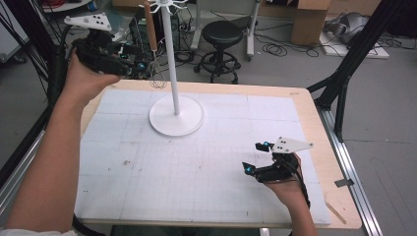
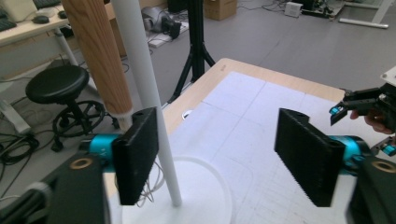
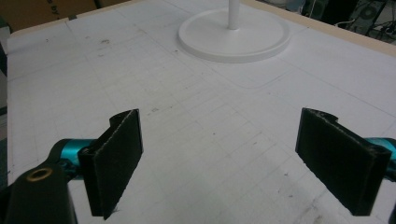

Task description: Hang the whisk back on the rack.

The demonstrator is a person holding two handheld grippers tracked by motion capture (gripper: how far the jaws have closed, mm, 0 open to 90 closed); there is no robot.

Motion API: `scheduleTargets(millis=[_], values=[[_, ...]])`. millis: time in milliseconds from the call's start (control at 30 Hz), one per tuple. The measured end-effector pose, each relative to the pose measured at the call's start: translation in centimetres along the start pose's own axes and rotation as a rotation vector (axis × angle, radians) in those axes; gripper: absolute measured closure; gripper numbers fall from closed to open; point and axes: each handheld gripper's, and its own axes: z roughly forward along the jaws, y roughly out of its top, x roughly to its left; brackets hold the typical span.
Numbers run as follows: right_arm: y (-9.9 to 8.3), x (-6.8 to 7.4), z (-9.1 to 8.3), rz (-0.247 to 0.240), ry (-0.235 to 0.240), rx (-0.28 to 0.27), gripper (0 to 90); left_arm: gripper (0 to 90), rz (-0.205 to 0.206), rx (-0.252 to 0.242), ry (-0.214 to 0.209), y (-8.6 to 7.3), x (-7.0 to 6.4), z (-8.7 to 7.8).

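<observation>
Work in hand: the left gripper point(image 1: 140, 66), raised at the tabletop's point(image 1: 147, 187) far left corner, is at a whisk point(image 1: 153, 49) that hangs on a white stand point(image 1: 173, 73).
Whisk: it hangs upright from the stand's top hooks, wooden handle point(image 2: 98, 60) above, wire loops point(image 1: 157, 81) below, just beside the pole, well clear of the tabletop.
Key relation: in the left gripper view the handle's lower end sits at about 10 o'clock from the gap, just behind the left finger point(image 2: 135, 158); the pole passes just inside that finger. The long axis is near vertical, leaning a little.
Left fingers: spread wide, holding nothing.
Right gripper point(image 1: 258, 158): low over the near right of the tabletop, fingers point(image 3: 116, 158) wide apart and empty; the stand's base point(image 3: 233, 37) lies at 12 o'clock, well apart.
Nearer hand: the left, plainly.
Views: the high view shows the whole whisk and its hook; the left gripper view shows how the handle sits outside the gap.
Judgement: the gap must likely shift toward the handle without catching the pole.
</observation>
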Motion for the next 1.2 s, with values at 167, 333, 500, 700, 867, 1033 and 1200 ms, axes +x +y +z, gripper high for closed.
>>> scheduleTargets(millis=[167, 333, 500, 700, 867, 1033, 1200], values=[[-0.1, 0.0, 0.1, -0.004, 0.003, 0.009, 13.6, 23.7, -0.004, -0.004, -0.016, -1.4, -0.4, -0.2], [0.0, 0.0, 0.1, -0.003, 0.003, 0.006, 13.6, 20.6, -0.017, -0.011, -0.043, -3.2, -0.9, -0.3], [-0.1, 0.0, 0.2, 0.0, 0.003, 0.01, 13.6, 18.2, -0.024, -0.015, -0.065, -4.7, -1.3, -0.3], [-0.1, 0.0, 0.3, -0.001, 0.0, 0.009, 13.6, 16.1, -0.027, 0.001, -0.088, -6.4, -1.9, 0.0], [-0.1, 0.1, 0.3, 0.0, 0.005, 0.01, 13.6, 15.0, -0.032, -0.01, -0.099, -7.8, -2.4, 0.1], [-0.1, 0.0, 0.3, -0.005, 0.004, 0.006, 13.6, 13.7, -0.035, -0.006, -0.115, -9.2, -3.1, 0.4], [-0.1, 0.1, 0.2, -0.002, 0.002, 0.008, 13.6, 12.4, -0.033, -0.01, -0.132, -10.1, -3.5, 0.5]])
